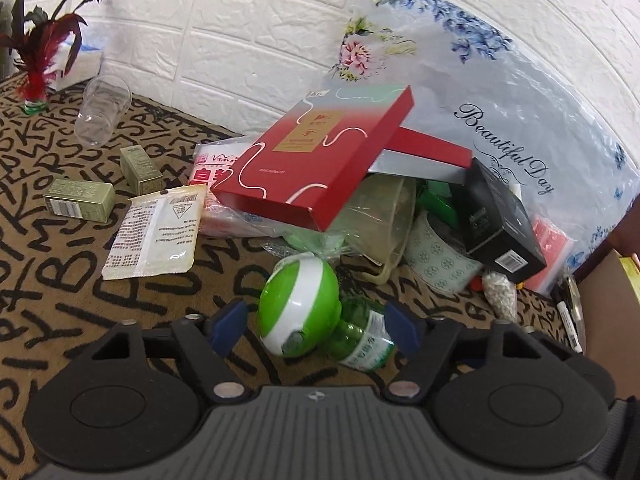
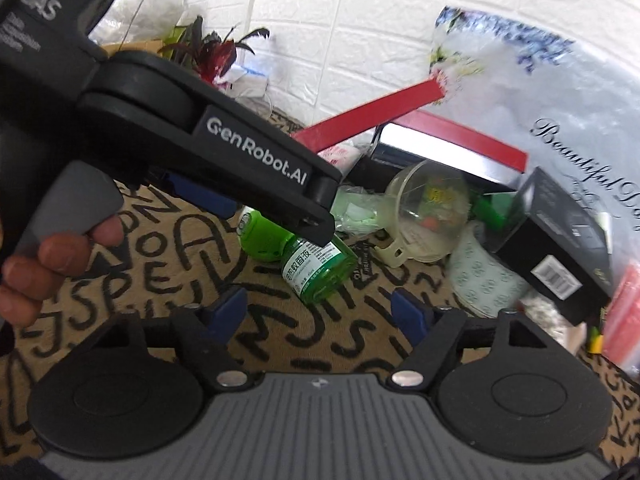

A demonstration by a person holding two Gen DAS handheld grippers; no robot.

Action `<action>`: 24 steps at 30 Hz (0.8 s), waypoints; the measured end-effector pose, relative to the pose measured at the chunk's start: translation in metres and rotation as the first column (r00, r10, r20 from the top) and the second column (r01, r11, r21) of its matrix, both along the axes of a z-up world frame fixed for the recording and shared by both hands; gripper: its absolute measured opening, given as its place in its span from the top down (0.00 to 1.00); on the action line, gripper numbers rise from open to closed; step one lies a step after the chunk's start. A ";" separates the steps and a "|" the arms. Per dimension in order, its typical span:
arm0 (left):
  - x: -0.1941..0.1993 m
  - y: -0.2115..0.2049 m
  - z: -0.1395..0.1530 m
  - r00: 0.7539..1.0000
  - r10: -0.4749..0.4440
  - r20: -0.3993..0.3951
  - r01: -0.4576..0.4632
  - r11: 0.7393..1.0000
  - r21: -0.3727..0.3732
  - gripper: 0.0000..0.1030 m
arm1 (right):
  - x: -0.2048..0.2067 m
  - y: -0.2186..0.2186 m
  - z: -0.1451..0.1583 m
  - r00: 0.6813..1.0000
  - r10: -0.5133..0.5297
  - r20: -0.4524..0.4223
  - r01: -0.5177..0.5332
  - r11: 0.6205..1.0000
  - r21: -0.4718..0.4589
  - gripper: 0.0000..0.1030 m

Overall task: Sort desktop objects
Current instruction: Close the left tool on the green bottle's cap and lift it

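A green-and-white round device with a green bottle (image 1: pixel 304 312) lies on the lettered tablecloth (image 1: pixel 80 280), in front of the clutter pile. My left gripper (image 1: pixel 316 328) straddles it, jaws open; a gap shows at the left pad, while the right pad sits against the bottle. In the right wrist view the bottle (image 2: pixel 316 264) lies just ahead of my right gripper (image 2: pixel 318 314), which is open with nothing between its pads. One black finger (image 2: pixel 256 160) of the left gripper reaches over the bottle there, and a hand (image 2: pixel 52 256) holds that gripper's grip.
Behind the bottle a red box (image 1: pixel 316 160) leans on a pile with a clear jug (image 1: pixel 380 216), black box (image 1: pixel 500 220) and patterned roll (image 1: pixel 436 256), backed by a floral bag (image 1: pixel 500 100). To the left lie a white sachet (image 1: pixel 154 236), two olive boxes (image 1: pixel 78 200), a clear cup (image 1: pixel 102 110) and a feather shuttlecock (image 1: pixel 40 60).
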State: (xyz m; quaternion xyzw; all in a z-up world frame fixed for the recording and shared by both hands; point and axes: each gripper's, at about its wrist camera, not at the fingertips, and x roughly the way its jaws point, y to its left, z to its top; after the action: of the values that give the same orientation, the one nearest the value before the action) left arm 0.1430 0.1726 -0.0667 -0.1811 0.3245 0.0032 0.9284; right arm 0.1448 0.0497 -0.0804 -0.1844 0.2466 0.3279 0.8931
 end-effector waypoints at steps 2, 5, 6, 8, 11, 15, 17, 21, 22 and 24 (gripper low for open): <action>0.004 0.002 -0.002 1.000 -0.007 0.000 0.007 1.000 -0.015 0.34 | 0.007 0.004 -0.004 1.000 -0.004 -0.016 0.004 1.000 0.001 0.36; 0.008 0.003 -0.003 1.000 -0.009 0.008 0.009 1.000 -0.015 0.35 | 0.016 0.007 -0.006 0.999 -0.001 -0.046 0.002 1.000 0.018 0.45; 0.009 0.003 -0.003 1.000 -0.011 0.010 0.011 1.000 -0.012 0.36 | 0.018 0.008 -0.006 0.999 0.002 -0.052 0.000 1.000 0.026 0.47; 0.008 0.002 -0.002 1.000 -0.014 0.016 0.014 1.000 -0.003 0.42 | 0.021 0.009 -0.007 0.998 0.013 -0.062 -0.011 1.000 0.029 0.60; 0.004 0.000 0.000 1.000 -0.013 0.006 0.013 1.000 0.017 0.52 | 0.019 0.006 -0.008 0.997 0.008 -0.081 -0.006 1.000 0.019 0.68; -0.007 -0.011 0.000 0.998 -0.058 -0.008 0.058 0.998 0.000 0.52 | 0.004 -0.010 -0.006 0.996 0.011 -0.083 -0.010 1.000 0.011 0.69; -0.016 -0.026 0.001 0.996 -0.083 -0.013 0.083 0.996 0.008 0.52 | -0.005 -0.020 -0.005 0.996 0.001 -0.088 -0.001 1.000 -0.001 0.69; -0.039 -0.063 0.001 0.983 -0.179 -0.034 0.180 0.984 0.009 0.53 | -0.034 -0.056 -0.003 0.994 -0.028 -0.104 0.026 1.000 -0.015 0.69; -0.046 -0.073 0.000 0.977 -0.209 -0.037 0.209 0.978 0.005 0.53 | -0.043 -0.067 -0.003 0.994 -0.036 -0.104 0.033 0.999 -0.025 0.69; -0.059 -0.094 -0.001 0.965 -0.258 -0.043 0.258 0.966 -0.005 0.53 | -0.060 -0.088 -0.001 0.992 -0.064 -0.110 0.060 0.997 -0.039 0.69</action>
State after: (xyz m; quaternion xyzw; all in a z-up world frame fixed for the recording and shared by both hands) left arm 0.0844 0.0789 -0.0678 -0.1371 0.3653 -0.1137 0.9137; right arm 0.0850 -0.0383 -0.0815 -0.1740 0.3074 0.3052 0.8844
